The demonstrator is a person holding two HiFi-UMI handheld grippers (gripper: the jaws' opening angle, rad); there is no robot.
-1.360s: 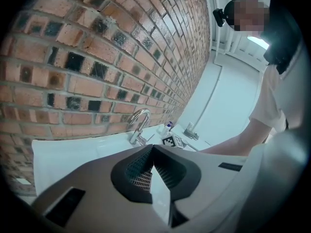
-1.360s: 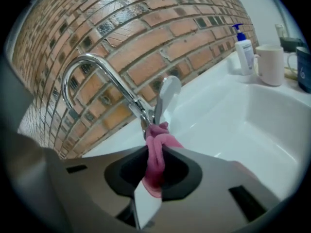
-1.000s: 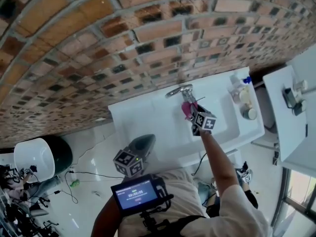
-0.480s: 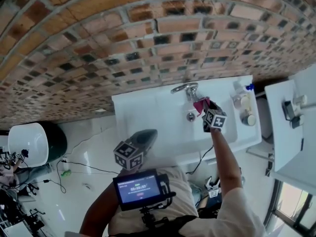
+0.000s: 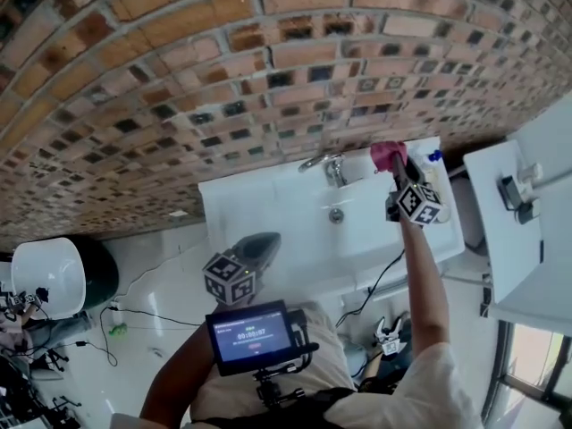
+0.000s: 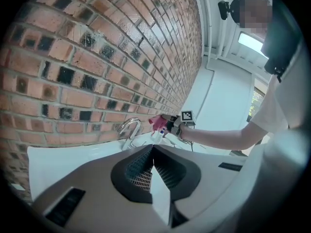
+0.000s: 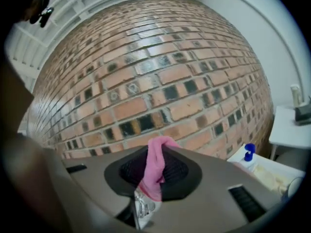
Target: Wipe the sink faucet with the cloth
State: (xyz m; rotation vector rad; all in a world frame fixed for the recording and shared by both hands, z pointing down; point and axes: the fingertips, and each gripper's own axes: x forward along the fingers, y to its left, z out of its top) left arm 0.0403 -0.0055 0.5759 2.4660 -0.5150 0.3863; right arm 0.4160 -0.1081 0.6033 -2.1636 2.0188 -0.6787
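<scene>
Holding: right gripper (image 5: pixel 399 172) is clamping pink fabric cloth (image 7: pixel 156 160).
Cloth: is hanging right of chrome curved sink faucet (image 5: pixel 326 162), apart.
Left gripper (image 6: pixel 152 165): is sitting jaws together, near white ceramic sink (image 5: pixel 259 206).

The right gripper (image 5: pixel 394 163), with the pink cloth (image 5: pixel 386 155) pinched in its jaws, has left the faucet (image 5: pixel 329 164). A second ago the cloth sat just below the spout at frame centre. It then slid right and now hangs up and right of the faucet, clear of it, over the sink's (image 5: pixel 268 206) back right corner.
</scene>
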